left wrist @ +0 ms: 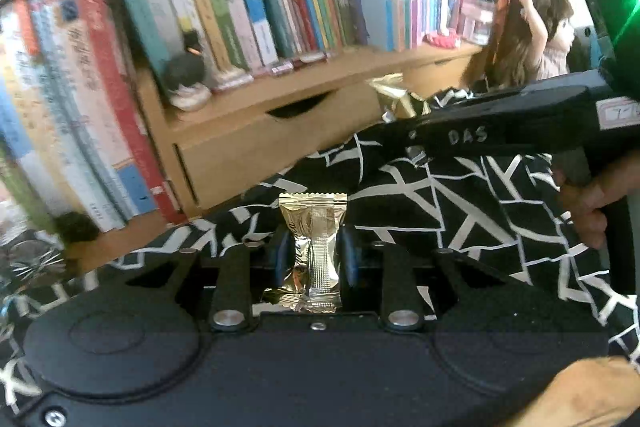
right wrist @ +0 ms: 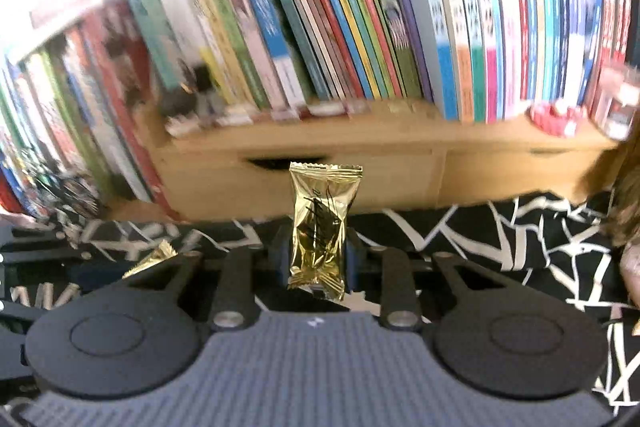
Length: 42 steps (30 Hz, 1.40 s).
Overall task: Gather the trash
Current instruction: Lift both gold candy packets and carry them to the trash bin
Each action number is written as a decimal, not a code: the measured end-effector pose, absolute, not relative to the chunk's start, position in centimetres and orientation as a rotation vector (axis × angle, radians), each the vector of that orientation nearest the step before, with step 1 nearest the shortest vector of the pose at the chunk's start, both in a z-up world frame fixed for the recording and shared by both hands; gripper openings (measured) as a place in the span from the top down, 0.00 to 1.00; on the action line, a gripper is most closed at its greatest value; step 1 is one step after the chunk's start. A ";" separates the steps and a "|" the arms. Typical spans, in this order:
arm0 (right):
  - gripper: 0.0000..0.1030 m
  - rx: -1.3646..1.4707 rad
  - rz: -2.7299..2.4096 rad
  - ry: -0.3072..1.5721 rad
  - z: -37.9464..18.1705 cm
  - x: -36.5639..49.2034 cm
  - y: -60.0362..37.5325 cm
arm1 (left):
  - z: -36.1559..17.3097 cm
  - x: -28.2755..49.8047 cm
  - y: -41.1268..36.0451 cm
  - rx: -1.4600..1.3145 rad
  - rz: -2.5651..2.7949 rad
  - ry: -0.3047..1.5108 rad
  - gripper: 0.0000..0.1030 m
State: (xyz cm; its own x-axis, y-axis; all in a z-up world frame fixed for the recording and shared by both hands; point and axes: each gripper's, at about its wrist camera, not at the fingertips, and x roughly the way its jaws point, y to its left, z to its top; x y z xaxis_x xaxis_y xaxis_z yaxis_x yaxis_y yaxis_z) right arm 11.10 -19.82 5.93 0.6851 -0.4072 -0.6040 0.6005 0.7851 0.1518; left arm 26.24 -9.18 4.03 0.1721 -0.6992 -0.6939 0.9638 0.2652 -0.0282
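Observation:
My left gripper (left wrist: 314,247) is shut on a gold foil candy wrapper (left wrist: 316,227) that stands upright between its blue pads, over a black cloth with white lines (left wrist: 460,195). My right gripper (right wrist: 318,251) is shut on a second gold wrapper (right wrist: 322,223), also upright. In the left wrist view the right gripper's black body (left wrist: 500,131) reaches in from the right, its gold wrapper (left wrist: 394,97) showing at the tip. In the right wrist view the left gripper's wrapper (right wrist: 154,259) peeks out at the lower left.
A wooden shelf unit with drawers (right wrist: 360,163) stands just behind the cloth, packed with upright books (right wrist: 360,19). A small dark-haired figurine (left wrist: 186,81) sits on the shelf. A doll with long brown hair (left wrist: 532,39) stands at right. A hand (left wrist: 592,203) grips the right handle.

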 end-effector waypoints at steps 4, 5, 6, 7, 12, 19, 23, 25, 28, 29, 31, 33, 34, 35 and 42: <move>0.69 0.356 -0.581 0.542 9.1 10.0 -18.5 | 6.8 25.8 -6.4 0.447 -1.188 0.668 0.75; 0.69 0.366 -0.574 0.528 10.0 9.5 -18.0 | 7.4 25.7 -5.7 0.451 -1.179 0.664 0.75; 0.69 0.368 -0.569 0.520 10.6 9.0 -17.5 | 8.1 25.5 -5.0 0.459 -1.167 0.656 0.75; 0.69 0.366 -0.566 0.512 11.5 8.4 -16.8 | 8.8 25.3 -4.2 0.465 -1.148 0.643 0.75; 0.69 0.392 -0.531 0.518 14.0 5.0 -12.9 | 12.7 24.2 0.9 0.403 -1.065 0.628 0.75; 0.69 0.386 -0.490 0.508 16.6 0.5 -7.1 | 16.4 22.0 7.9 0.371 -0.990 0.608 0.75; 0.69 0.398 -0.505 0.487 18.1 -1.9 -4.2 | 18.2 20.0 11.6 0.353 -0.968 0.577 0.75; 0.69 0.397 -0.503 0.475 18.8 -3.0 -2.5 | 18.9 19.1 13.4 0.336 -0.954 0.567 0.75; 0.69 0.378 -0.497 0.470 19.6 -4.1 0.0 | 20.1 17.9 16.2 0.311 -0.941 0.558 0.75; 0.69 0.372 -0.495 0.463 19.9 -4.5 0.8 | 20.5 17.5 17.1 0.306 -0.941 0.553 0.75; 0.69 0.362 -0.491 0.445 20.5 -5.2 2.1 | 21.3 16.6 18.9 0.313 -0.943 0.530 0.75; 0.69 0.356 -0.498 0.423 21.1 -5.8 3.4 | 22.0 15.8 20.3 0.329 -0.946 0.503 0.75; 0.69 0.355 -0.499 0.417 21.3 -5.9 4.0 | 22.3 15.5 21.1 0.332 -0.943 0.492 0.75; 0.69 0.355 -0.502 0.412 21.4 -6.1 4.5 | 22.6 15.2 21.9 0.330 -0.939 0.488 0.75; 0.69 0.331 -0.474 0.407 22.4 -7.5 8.7 | 23.4 13.5 27.1 0.314 -0.898 0.475 0.75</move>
State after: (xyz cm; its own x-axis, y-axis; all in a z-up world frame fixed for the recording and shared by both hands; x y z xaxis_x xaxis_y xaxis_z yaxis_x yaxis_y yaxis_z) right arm -7.50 8.73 22.45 0.8128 -0.3708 -0.4492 0.5000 0.8398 0.2115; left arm 13.50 27.09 23.38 0.5308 -0.6701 -0.5188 0.8059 0.5886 0.0643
